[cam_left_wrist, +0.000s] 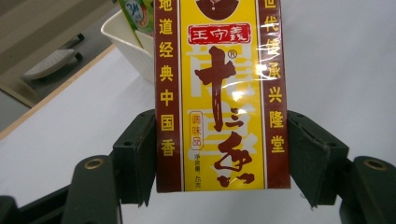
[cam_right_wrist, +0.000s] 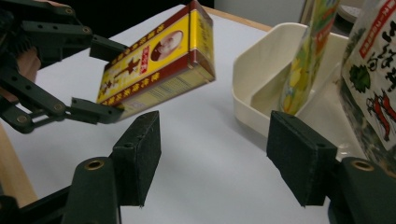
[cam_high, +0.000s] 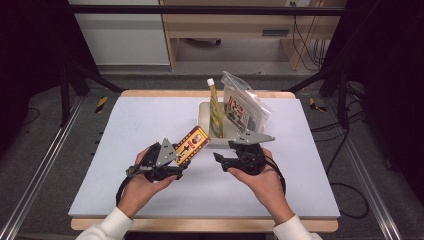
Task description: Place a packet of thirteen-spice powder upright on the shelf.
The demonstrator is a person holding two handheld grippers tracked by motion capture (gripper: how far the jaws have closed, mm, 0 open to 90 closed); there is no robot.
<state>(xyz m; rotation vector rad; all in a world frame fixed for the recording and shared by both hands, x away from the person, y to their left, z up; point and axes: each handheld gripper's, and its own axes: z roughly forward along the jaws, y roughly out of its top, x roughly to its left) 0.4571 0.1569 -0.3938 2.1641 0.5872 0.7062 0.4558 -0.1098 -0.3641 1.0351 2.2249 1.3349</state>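
Observation:
My left gripper (cam_high: 176, 159) (cam_left_wrist: 219, 163) is shut on the near end of a yellow and dark-red spice box (cam_high: 192, 144) (cam_left_wrist: 218, 93) (cam_right_wrist: 159, 63), held above the white mat and slanting toward the cream tray (cam_high: 204, 114) (cam_right_wrist: 261, 65). In the right gripper view the box hangs tilted just left of the tray, with the left gripper (cam_right_wrist: 100, 79) clamped on it. My right gripper (cam_high: 218, 161) (cam_right_wrist: 215, 161) is open with nothing between its jaws, close to the tray's near edge. A yellow-green squeeze bottle (cam_high: 215, 107) (cam_right_wrist: 306, 51) and a clear snack pouch (cam_high: 243, 105) (cam_right_wrist: 373, 74) stand in the tray.
The white mat (cam_high: 150, 125) covers the wooden table and lies bare on the left and at the front. Black frame posts stand at both sides. Cables (cam_high: 350, 190) run over the floor at the right, and cabinets stand behind the table.

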